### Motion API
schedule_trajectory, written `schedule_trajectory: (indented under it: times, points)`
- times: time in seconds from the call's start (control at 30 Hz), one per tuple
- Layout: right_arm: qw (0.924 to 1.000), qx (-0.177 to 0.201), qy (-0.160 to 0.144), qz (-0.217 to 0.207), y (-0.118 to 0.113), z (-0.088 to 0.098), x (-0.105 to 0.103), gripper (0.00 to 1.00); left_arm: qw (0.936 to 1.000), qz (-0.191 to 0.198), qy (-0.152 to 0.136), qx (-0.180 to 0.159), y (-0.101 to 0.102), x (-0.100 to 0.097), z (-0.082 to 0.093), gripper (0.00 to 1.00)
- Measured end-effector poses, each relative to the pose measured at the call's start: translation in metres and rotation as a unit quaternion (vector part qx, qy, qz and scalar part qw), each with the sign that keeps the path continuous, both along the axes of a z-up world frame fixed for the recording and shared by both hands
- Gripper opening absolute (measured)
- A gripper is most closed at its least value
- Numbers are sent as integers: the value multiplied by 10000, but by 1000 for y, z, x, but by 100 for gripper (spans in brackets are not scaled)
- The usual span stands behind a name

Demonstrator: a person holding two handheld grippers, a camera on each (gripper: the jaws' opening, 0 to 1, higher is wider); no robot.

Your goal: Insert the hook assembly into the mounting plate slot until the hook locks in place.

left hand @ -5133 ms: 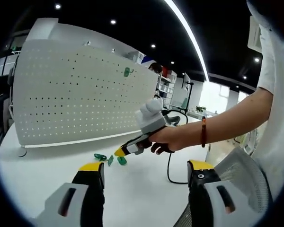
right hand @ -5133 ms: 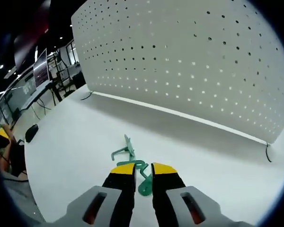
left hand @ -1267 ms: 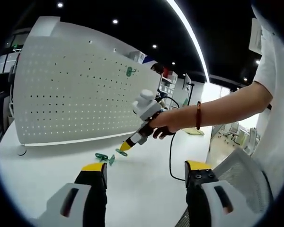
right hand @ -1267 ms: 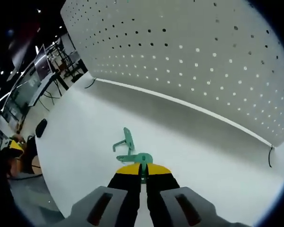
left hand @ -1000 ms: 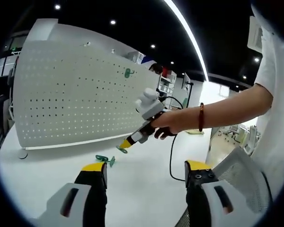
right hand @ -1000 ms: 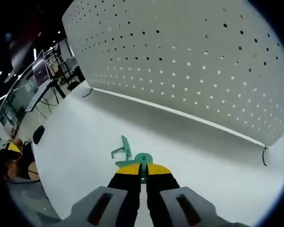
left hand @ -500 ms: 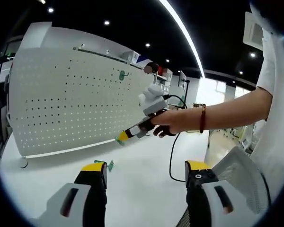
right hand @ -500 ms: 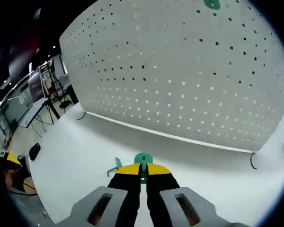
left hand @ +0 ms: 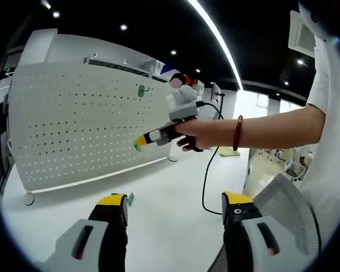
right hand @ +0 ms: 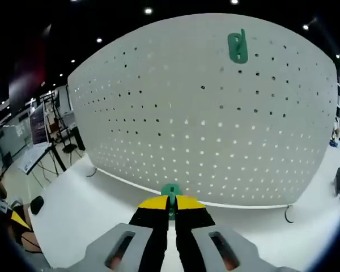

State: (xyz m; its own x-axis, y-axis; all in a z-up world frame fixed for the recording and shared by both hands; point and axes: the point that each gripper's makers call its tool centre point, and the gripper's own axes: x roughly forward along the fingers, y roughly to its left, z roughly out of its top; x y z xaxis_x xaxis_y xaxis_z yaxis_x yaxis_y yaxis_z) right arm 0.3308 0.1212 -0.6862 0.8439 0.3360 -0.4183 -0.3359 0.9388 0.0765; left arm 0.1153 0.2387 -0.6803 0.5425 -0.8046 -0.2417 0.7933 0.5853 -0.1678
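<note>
The right tool [right hand: 170, 205], jaws closed on a green hook [right hand: 170, 190], faces the white pegboard [right hand: 215, 124]; the left tool [left hand: 173, 204] is wide open, empty.

Person in a white short-sleeved shirt [left hand: 328, 119], dark red beaded bracelet [left hand: 236, 133] at the wrist, grey grippers with black jaws and yellow tips, black cable [left hand: 206, 178] trailing

text: none legible | labels: none | brands: none | numbers: 0 readable | signs: none | views checked: left gripper view, right gripper view | far background too small to tell
</note>
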Motion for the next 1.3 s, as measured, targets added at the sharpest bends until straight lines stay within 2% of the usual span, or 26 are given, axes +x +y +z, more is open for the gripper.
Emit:
schedule_trajectory:
  times: [0.23, 0.47, 0.6, 0.77, 1.0, 1.23, 1.3]
  points:
    - [9991, 78, -348, -250, -7, 25, 12, 1, 10000, 6, -49, 22, -1, -2, 5, 70]
    - [9951, 183, -875, -420, -14, 70, 29, 1, 9999, -94, -45, 93, -6, -4, 6, 70]
    - [9917, 274, -1158, -495, -18, 90, 36, 1, 9999, -117, -55, 93, -8, -4, 7, 70]
    - [9889, 281, -1344, -564, -21, 105, 44, 1, 9999, -114, -54, 113, -8, -3, 6, 69]
    - [9861, 207, -1524, -622, -22, 116, 52, 1, 9999, -84, -34, 107, -8, -4, 4, 69]
    - [9769, 337, -1976, -737, -22, 142, 61, 1, 10000, -35, -19, 56, -5, -4, 4, 70]
    - [9732, 248, -2153, -765, -20, 152, 65, 1, 10000, -18, -23, 52, -4, -3, 4, 70]
